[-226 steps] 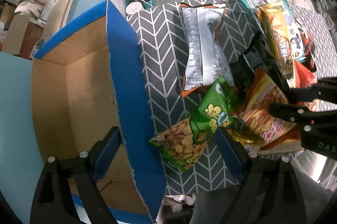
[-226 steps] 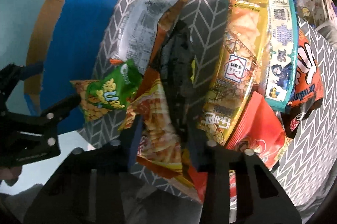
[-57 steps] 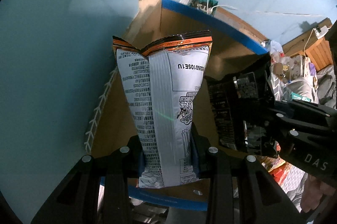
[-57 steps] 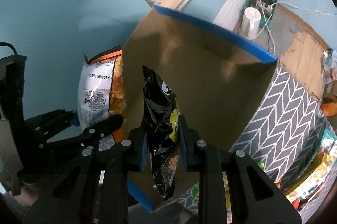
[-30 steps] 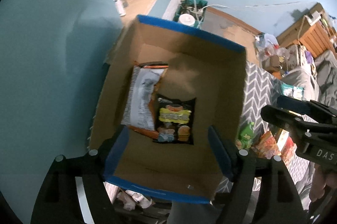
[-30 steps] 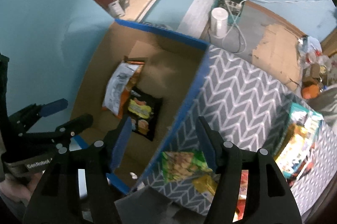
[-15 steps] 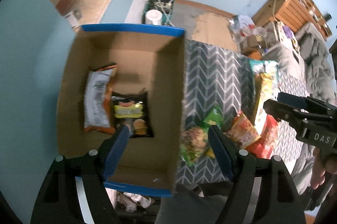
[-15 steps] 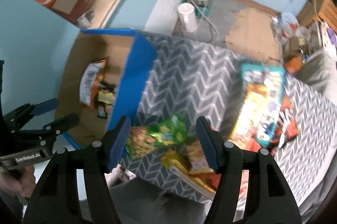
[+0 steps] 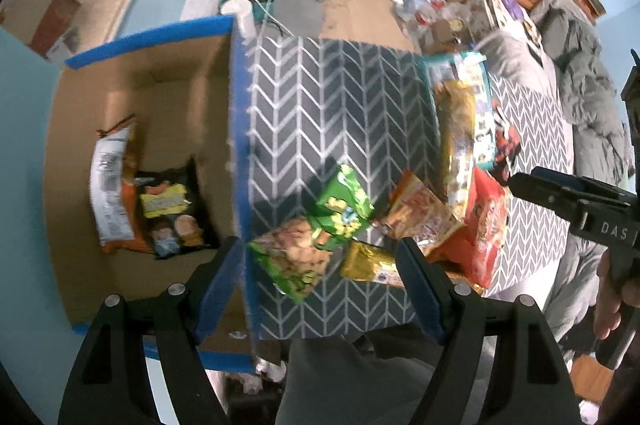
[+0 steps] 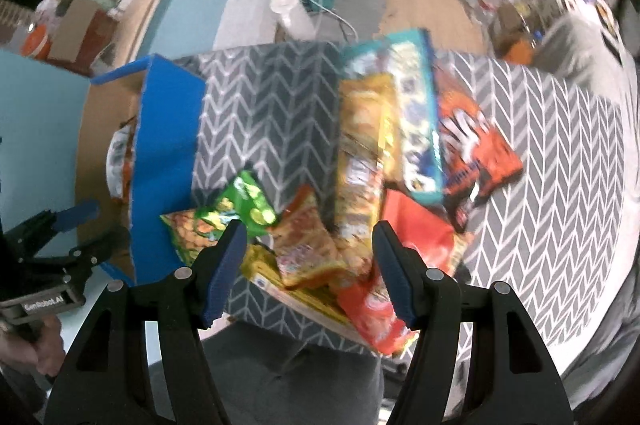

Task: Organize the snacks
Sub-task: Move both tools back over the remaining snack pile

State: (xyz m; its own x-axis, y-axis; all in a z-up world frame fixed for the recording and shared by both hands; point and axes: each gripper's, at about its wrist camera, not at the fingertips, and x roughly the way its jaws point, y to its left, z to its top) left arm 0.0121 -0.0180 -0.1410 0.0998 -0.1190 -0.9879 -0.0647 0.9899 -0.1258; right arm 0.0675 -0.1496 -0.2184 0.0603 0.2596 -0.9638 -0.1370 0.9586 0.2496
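A blue-edged cardboard box (image 9: 236,129) stands left of the grey chevron surface (image 9: 320,97). A white-and-orange bag (image 9: 110,185) and a black bag (image 9: 172,213) lie inside it. My left gripper (image 9: 320,265) is open and empty above a green peanut bag (image 9: 316,237). My right gripper (image 10: 306,249) is open and empty above an orange snack bag (image 10: 308,241). A long yellow bag (image 10: 362,145), a teal pack (image 10: 412,113) and red bags (image 10: 472,141) lie beside them.
The box's blue wall (image 10: 164,161) rises just left of the snack pile. A white cup (image 10: 290,7) and cables lie on the floor behind. Grey clothing (image 9: 580,65) is heaped to the right. The surface's front edge is close under both grippers.
Both grippers let go of the white-and-orange and black bags in the box, opened, and moved right from over the box to above the snack pile.
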